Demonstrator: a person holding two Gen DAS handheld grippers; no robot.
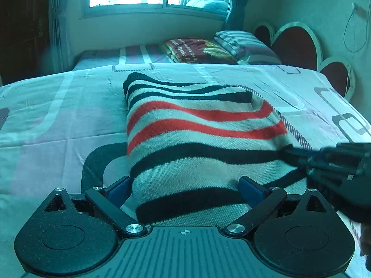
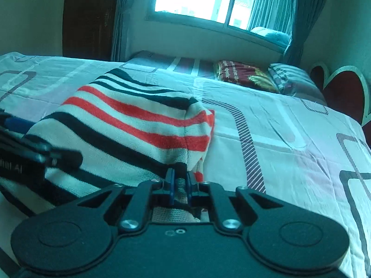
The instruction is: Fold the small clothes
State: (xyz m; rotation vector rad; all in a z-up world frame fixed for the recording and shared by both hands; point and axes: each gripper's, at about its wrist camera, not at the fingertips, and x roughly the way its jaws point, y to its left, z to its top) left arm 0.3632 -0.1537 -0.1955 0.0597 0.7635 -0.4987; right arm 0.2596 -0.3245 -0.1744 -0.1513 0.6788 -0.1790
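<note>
1. A knitted sweater with cream, black and red horizontal stripes (image 1: 197, 139) lies on a bed covered by a pale sheet printed with grey and pink rounded rectangles (image 1: 58, 115). The garment is bunched into a raised, partly folded bundle rather than lying flat.

2. The left gripper (image 1: 185, 188), black with blue pads, has its jaws spread wide. The near end of the sweater sits between them, filling the gap. The blue pads flank the fabric on either side; whether they press on it cannot be told.

3. The right gripper (image 2: 180, 185) has its jaws drawn close together, pinching a fold of the sweater's near edge between the blue pads. Cream knit shows in the opening behind the jaws.

4. In the left wrist view, the right gripper enters from the right, beside the left jaws, its tip touching the sweater's side at a black stripe.

5. In the right wrist view, the left gripper appears at the far left, resting against the sweater.

6. Beyond both sets of jaws, at the far side of the bed, lie a folded maroon blanket with gold print (image 1: 197, 49) and a striped pillow (image 1: 243, 44).

7. Further back is a bright window with teal curtains (image 2: 220, 0).
</note>
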